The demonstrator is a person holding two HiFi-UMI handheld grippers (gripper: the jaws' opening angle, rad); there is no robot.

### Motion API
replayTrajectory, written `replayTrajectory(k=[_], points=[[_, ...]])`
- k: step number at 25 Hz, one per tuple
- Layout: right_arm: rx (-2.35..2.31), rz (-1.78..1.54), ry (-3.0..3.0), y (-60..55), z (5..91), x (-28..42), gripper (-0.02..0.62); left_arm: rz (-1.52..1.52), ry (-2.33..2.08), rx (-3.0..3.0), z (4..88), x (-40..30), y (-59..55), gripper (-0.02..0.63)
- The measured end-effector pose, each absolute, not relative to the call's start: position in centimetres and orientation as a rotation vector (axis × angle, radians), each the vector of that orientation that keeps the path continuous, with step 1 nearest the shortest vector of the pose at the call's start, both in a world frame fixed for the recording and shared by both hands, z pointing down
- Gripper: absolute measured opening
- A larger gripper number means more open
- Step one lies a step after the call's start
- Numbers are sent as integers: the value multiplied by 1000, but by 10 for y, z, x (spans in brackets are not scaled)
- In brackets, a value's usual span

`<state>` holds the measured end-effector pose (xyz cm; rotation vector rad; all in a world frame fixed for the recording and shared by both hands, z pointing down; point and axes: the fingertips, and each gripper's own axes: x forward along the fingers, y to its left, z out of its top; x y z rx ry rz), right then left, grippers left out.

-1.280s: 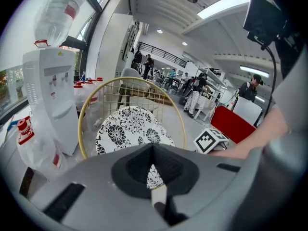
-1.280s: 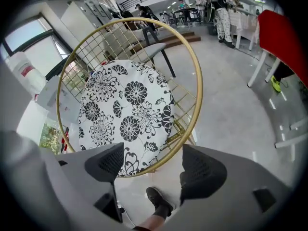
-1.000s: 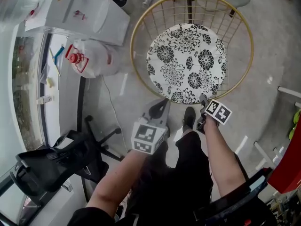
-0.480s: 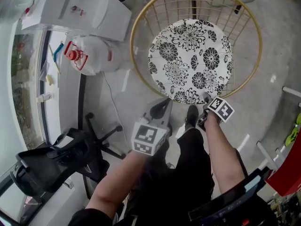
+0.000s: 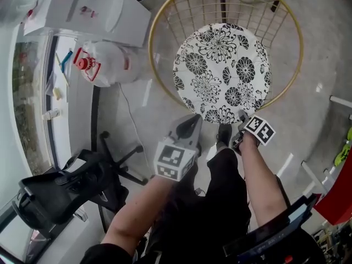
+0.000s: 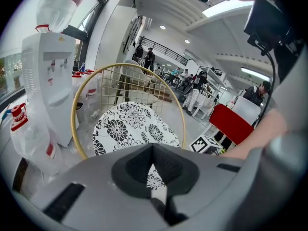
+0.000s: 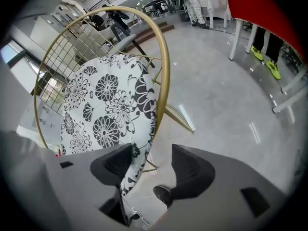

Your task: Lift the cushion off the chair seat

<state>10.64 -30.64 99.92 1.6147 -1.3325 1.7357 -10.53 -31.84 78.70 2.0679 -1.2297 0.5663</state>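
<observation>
Within wire chair [image 5: 190, 10], cushion [image 5: 223, 73] flat, face up

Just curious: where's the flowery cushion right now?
Head view, upper middle: the floral cushion lies in the gold wire chair, right of the water jug.

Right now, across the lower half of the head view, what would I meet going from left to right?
black office chair → left tongs → dark shoe → right tongs → red board at the right edge
</observation>
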Motion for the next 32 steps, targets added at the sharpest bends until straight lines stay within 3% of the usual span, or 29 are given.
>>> replayTrajectory(k=[4,10,32], points=[[1598,1726,-1393,-324,983,92,153,517,-1262,2023,778,-117,-326,6],[1581,1722,-1398,-326,971,90,62,496,-1280,2018,766,-121,-326,6],[1512,1563,-1649,-354,832,75,35,381,-1330,2118,654,-115,-343,6]])
